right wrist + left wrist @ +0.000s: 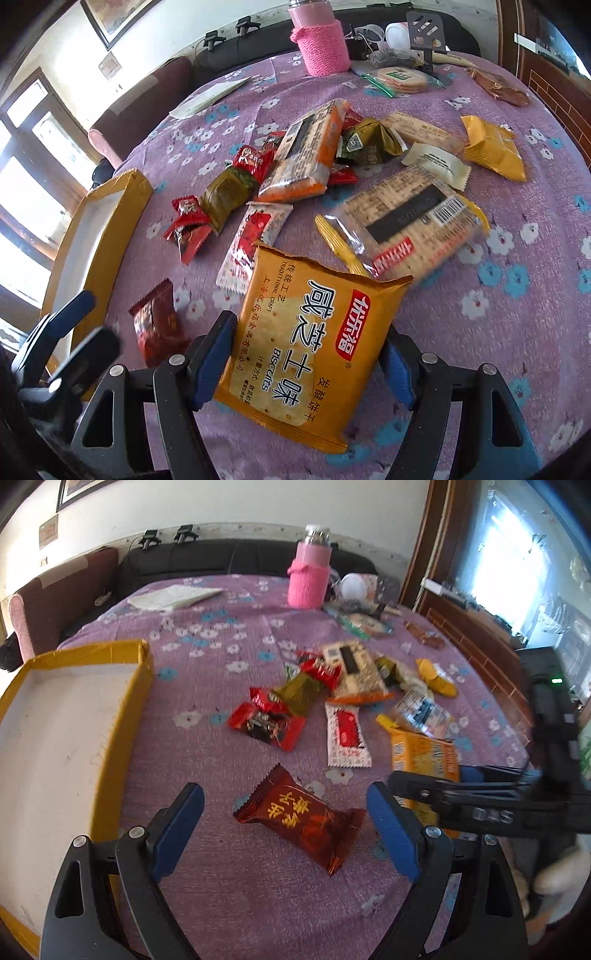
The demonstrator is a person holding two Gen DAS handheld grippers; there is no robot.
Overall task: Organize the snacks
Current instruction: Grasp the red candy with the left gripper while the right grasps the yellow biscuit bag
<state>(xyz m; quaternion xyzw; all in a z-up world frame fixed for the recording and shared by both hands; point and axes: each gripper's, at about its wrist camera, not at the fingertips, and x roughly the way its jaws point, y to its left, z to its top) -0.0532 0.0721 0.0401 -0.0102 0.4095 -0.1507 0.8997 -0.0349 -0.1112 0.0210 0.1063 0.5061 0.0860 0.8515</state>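
My left gripper (285, 808) is open, its blue pads on either side of a dark red snack packet (301, 818) lying on the purple flowered cloth; the packet also shows in the right wrist view (157, 326). My right gripper (308, 354) is shut on an orange biscuit pack (310, 350), tilted just above the cloth. The pack also shows in the left wrist view (424, 753). A yellow-rimmed box (122, 716) with a white inside lies at the left, and in the right wrist view (110, 236). Several more snacks lie in a loose pile (332, 686).
A pink knit-covered bottle (308, 579) stands at the back, with a white paper (173, 596) to its left. A clear cracker pack (410, 218), yellow packets (493, 147) and a round biscuit bag (399, 79) lie on the cloth. A dark sofa runs behind.
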